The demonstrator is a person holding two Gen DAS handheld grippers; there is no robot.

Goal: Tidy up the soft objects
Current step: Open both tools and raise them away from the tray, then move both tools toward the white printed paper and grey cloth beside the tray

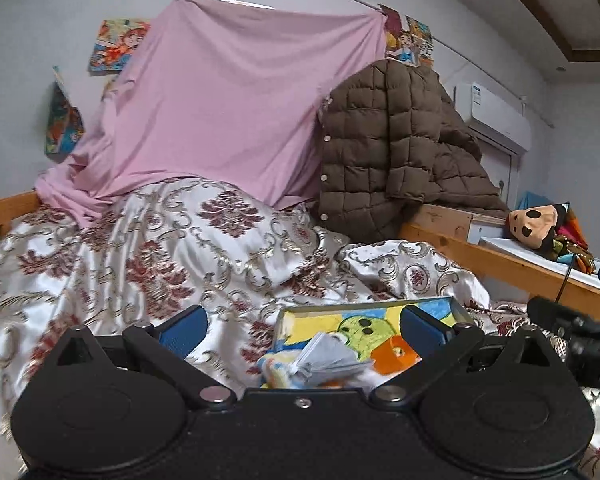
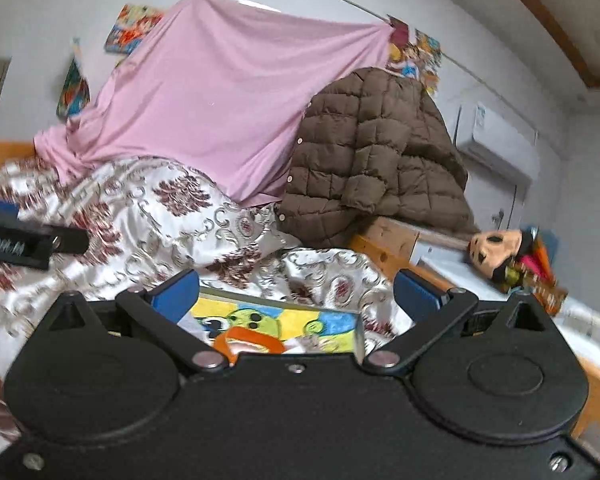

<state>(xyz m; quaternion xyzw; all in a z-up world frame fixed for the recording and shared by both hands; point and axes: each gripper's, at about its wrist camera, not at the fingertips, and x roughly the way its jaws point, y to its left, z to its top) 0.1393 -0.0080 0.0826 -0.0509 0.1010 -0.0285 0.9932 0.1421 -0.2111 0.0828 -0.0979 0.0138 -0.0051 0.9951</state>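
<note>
grippers both hang low over the bed, jaws apart and gripping nothing. the left gripper (image 1: 302,326) faces a small bright cartoon-print cloth (image 1: 364,334) lying on the patterned satin quilt (image 1: 148,248); a pale grey folded bundle (image 1: 328,360) with a blue and yellow fringe rests on the cloth's near edge, between the blue fingers (image 1: 184,326). the right gripper (image 2: 296,294) looks at the same cartoon-print cloth (image 2: 276,326) from the other side, with the cloth's near left part showing between its blue pads.

judging by this, the step in hand is likely to pick up or fold the small cloth. to do it well, each gripper should come down on a separate corner or edge, pinching only the cartoon cloth and not the slippery quilt beneath, which would bunch and drag. the grey bundle sits where the left jaws would close, so it is worth deciding first whether it is lifted with the cloth or moved aside. soft fabric will sag, so a deep bite near the hem holds better than a tip pinch.

behind, a pink sheet (image 1: 220,108) hangs over the headboard, a brown quilted jacket (image 1: 392,148) is draped on the wooden bed rail (image 1: 500,264), and a plush toy (image 1: 540,226) lies on the ledge beyond, well apart from both grippers.
</note>
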